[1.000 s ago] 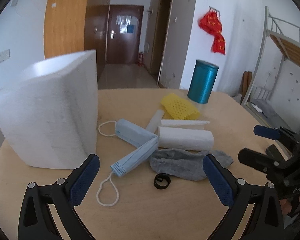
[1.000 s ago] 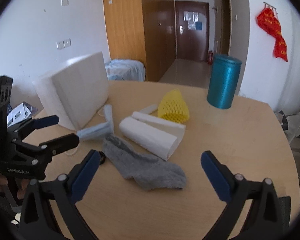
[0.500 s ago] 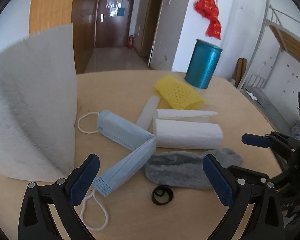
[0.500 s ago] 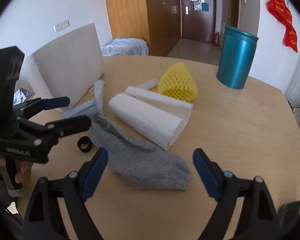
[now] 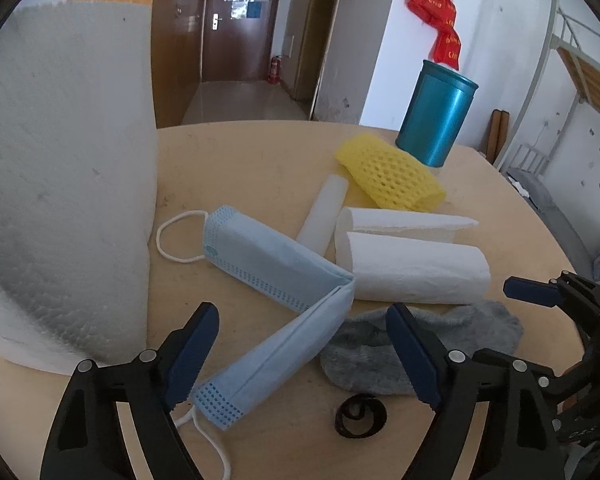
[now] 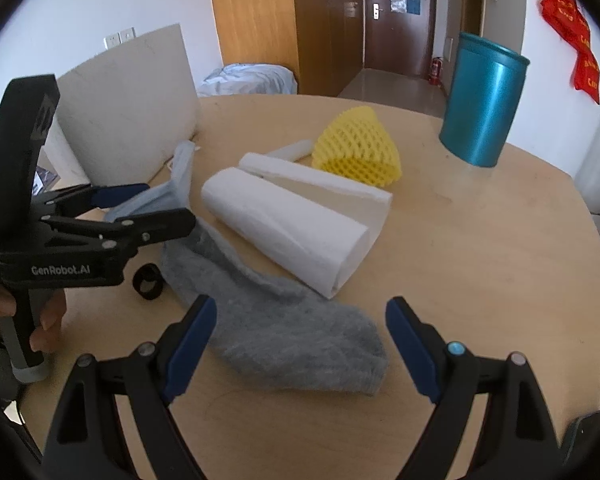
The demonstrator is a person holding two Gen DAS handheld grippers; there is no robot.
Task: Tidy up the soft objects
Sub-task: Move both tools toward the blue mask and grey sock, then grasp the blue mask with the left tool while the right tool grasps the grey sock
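Hovering over the pile near the surface's (image 6: 480,248) front edge, we hold both grippers empty. The left gripper (image 5: 300,352), its fingers wide but just narrowing, straddles the blue mask (image 5: 276,292); the right gripper (image 6: 300,344), fingers wide, brackets the grey sock (image 6: 276,320). We judge the reach underway; next comes lowering and closing. The sock's long axis runs from the front edge toward the left, toe nearest us.

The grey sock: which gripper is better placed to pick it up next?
Probably the right gripper: its open jaws frame the grey sock. The left gripper frames mostly the blue face mask.
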